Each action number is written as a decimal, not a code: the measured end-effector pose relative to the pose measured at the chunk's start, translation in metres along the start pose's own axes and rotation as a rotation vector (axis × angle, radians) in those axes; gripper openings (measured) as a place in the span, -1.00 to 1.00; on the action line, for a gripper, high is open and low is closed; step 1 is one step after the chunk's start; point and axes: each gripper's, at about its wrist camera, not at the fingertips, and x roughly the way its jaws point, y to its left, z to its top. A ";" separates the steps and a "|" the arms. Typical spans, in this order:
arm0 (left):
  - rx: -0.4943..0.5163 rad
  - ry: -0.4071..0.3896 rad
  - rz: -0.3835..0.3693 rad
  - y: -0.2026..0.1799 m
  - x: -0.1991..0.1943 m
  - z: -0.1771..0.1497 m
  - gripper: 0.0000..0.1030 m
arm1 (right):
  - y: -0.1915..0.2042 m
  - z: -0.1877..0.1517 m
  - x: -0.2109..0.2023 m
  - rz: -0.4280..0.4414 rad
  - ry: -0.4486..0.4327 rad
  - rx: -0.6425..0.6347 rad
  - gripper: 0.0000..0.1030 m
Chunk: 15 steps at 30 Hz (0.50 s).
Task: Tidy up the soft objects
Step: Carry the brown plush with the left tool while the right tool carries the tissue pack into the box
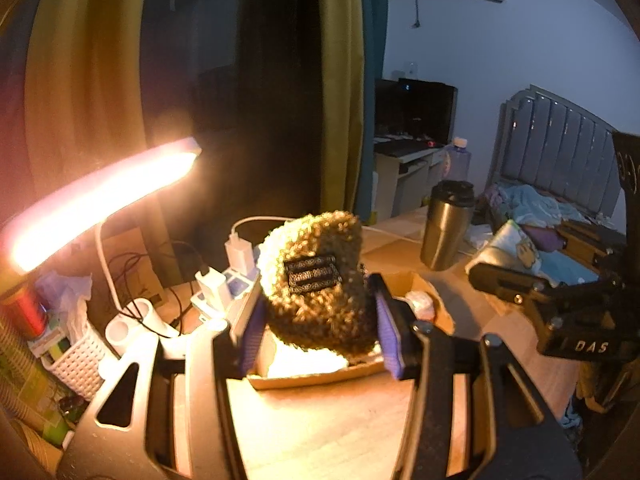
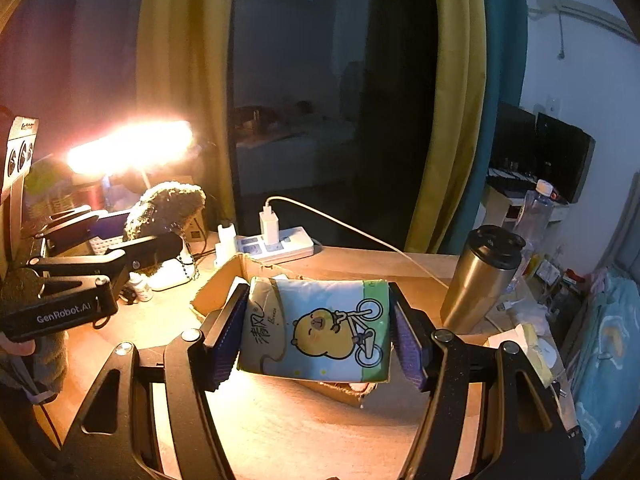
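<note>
My left gripper is shut on a brown curly plush item with a black label, lifted above an open cardboard box on the wooden desk. From the right wrist view the same plush item shows at the left, pinched in the left gripper. My right gripper is shut on a soft tissue pack printed with a yellow cartoon animal on a bicycle, held over the cardboard box. The right gripper's body shows at the right edge of the left wrist view, with the tissue pack in front of it.
A lit desk lamp glows at the left. A power strip with chargers lies at the desk's back. A steel tumbler stands at the right, a white basket at the left. A bed lies beyond.
</note>
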 end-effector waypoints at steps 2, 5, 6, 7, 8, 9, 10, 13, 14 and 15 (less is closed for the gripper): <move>-0.006 0.006 0.003 0.005 0.009 0.001 -0.05 | -0.002 0.000 0.009 0.000 0.010 0.003 0.33; -0.012 0.021 -0.002 0.011 0.023 0.001 -0.05 | -0.005 0.000 0.023 0.001 0.024 0.009 0.33; -0.011 0.026 -0.004 0.012 0.028 0.001 -0.05 | -0.006 0.000 0.027 0.001 0.028 0.010 0.33; -0.012 0.029 -0.006 0.014 0.031 0.001 -0.05 | -0.007 0.000 0.031 0.001 0.032 0.011 0.33; -0.014 0.035 -0.007 0.016 0.036 0.001 -0.05 | -0.007 0.000 0.035 0.001 0.036 0.012 0.33; -0.015 0.040 -0.008 0.017 0.040 0.001 -0.05 | -0.009 0.000 0.039 0.002 0.039 0.014 0.33; -0.018 0.046 -0.009 0.018 0.044 0.000 -0.05 | -0.010 -0.001 0.044 0.003 0.043 0.016 0.33; -0.025 0.064 -0.008 0.023 0.058 -0.003 -0.05 | -0.013 -0.002 0.057 0.004 0.059 0.018 0.33; -0.027 0.071 -0.006 0.024 0.063 -0.004 -0.05 | -0.014 -0.003 0.061 0.005 0.065 0.018 0.33; -0.030 0.078 -0.007 0.025 0.068 -0.005 -0.05 | -0.014 -0.003 0.065 0.006 0.071 0.020 0.33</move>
